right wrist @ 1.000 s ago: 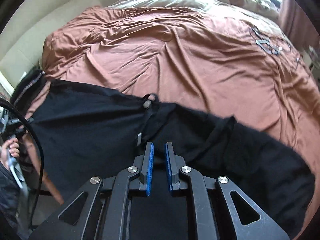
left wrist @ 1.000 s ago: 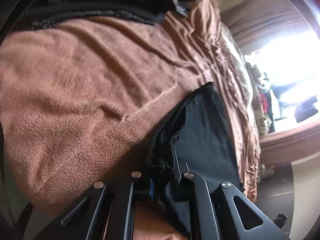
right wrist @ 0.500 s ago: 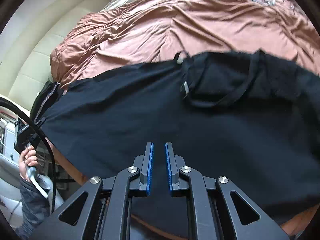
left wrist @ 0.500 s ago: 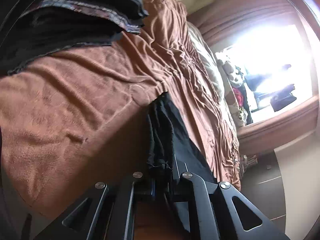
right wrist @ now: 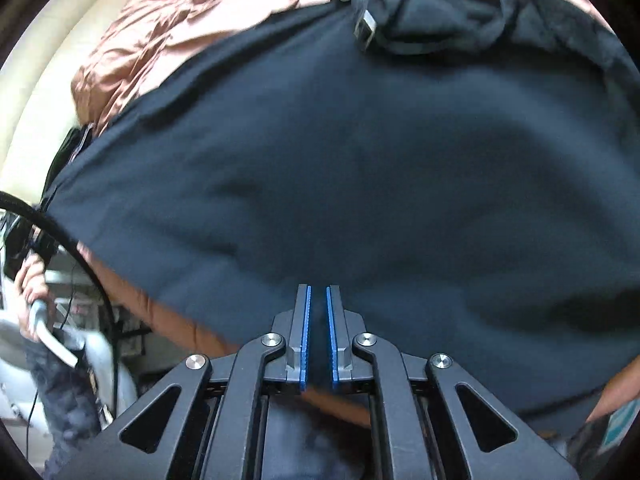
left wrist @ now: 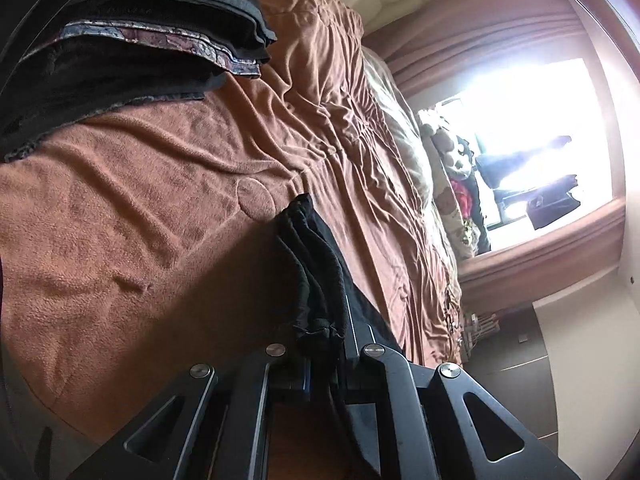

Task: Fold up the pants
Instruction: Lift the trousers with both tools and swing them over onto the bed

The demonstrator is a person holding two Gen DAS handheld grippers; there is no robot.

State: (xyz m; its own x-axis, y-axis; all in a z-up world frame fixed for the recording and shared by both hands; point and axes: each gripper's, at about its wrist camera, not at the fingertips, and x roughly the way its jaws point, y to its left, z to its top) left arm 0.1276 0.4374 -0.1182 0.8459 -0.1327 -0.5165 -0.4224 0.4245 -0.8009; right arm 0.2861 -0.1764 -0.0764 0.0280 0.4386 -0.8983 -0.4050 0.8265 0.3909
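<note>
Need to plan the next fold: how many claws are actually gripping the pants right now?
1. The left claw is shut on the pants' bunched edge. The right claw hangs just over the spread fabric, pinching nothing.

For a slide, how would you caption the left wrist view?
Left hand-held gripper pinching bunched black pants over a brown blanket.

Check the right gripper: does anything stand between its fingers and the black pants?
Nothing visible does. The right gripper hangs with a narrow gap, nothing between its pads, directly over the spread black pants. The left gripper already clamps their bunched end.
</note>
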